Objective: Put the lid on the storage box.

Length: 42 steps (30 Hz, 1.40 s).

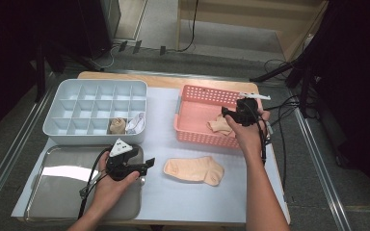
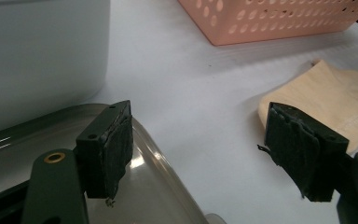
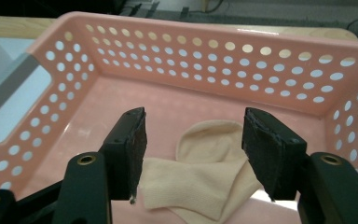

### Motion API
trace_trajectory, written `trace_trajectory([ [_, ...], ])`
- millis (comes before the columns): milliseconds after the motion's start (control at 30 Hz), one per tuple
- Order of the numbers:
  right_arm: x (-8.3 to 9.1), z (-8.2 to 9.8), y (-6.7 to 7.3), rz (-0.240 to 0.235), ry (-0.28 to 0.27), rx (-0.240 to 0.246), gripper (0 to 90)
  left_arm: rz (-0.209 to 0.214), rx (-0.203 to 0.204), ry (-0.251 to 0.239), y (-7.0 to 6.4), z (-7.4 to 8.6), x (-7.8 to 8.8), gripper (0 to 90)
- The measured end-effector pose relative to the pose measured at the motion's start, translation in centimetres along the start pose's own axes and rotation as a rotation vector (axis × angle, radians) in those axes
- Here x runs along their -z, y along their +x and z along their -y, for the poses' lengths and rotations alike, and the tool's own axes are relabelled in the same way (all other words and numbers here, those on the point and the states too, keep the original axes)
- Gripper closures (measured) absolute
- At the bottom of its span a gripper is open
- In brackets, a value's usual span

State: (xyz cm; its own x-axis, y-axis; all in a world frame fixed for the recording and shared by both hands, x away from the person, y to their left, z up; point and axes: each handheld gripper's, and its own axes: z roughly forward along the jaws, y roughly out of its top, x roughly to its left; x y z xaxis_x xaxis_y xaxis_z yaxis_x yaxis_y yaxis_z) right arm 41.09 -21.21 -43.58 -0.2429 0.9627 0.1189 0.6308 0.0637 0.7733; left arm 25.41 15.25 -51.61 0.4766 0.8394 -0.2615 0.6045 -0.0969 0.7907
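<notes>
High view: grey compartment organiser (image 1: pixel 96 108) already holds two rolled socks; flat peach sock (image 1: pixel 193 169) lies on worktop.
Left gripper view: left gripper (image 2: pixel 205 154) jaws spread, empty, beside it.
Right gripper view: right gripper (image 3: pixel 193 149) jaws spread above crumpled peach sock (image 3: pixel 200 182) in pink perforated basket (image 3: pixel 214 60); pairing undone.

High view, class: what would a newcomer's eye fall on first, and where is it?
First, the pink basket at the table's far right, where the right gripper hangs open over a peach sock inside. Next, its match, the flat sock on the white mat, lies beside the open left gripper. The grey divided box sits at far left.
</notes>
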Motion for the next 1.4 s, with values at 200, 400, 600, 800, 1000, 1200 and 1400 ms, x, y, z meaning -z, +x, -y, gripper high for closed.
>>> trace_trajectory([
  [200,-2.2,-0.6,-0.5,0.015,0.148,0.005,39.4,-0.005,-0.001,-0.004,0.2,0.0,0.0,24.6],
  [400,-3.9,-1.2,-1.1,0.004,0.284,-0.001,36.8,-0.008,-0.004,0.005,0.2,0.1,0.0,24.6],
  [600,-5.9,-1.2,-1.2,0.036,0.437,0.016,33.9,-0.016,-0.001,0.010,0.3,0.1,-0.1,24.8],
  [800,-7.4,-1.2,-1.5,0.141,0.592,0.066,39.3,-0.011,-0.004,0.017,0.3,0.2,-0.2,25.1],
  [1000,-7.6,-1.0,-2.0,0.056,0.634,0.031,70.0,-0.016,-0.006,0.023,0.3,0.3,-0.3,25.3],
  [1200,-6.9,-1.0,-1.6,0.054,0.571,0.044,87.2,-0.013,-0.005,0.021,0.2,0.3,-0.3,25.5],
  [1400,-4.7,-0.7,-2.1,0.017,0.351,-0.009,88.0,-0.013,-0.008,0.023,0.1,0.3,-0.4,25.5],
])
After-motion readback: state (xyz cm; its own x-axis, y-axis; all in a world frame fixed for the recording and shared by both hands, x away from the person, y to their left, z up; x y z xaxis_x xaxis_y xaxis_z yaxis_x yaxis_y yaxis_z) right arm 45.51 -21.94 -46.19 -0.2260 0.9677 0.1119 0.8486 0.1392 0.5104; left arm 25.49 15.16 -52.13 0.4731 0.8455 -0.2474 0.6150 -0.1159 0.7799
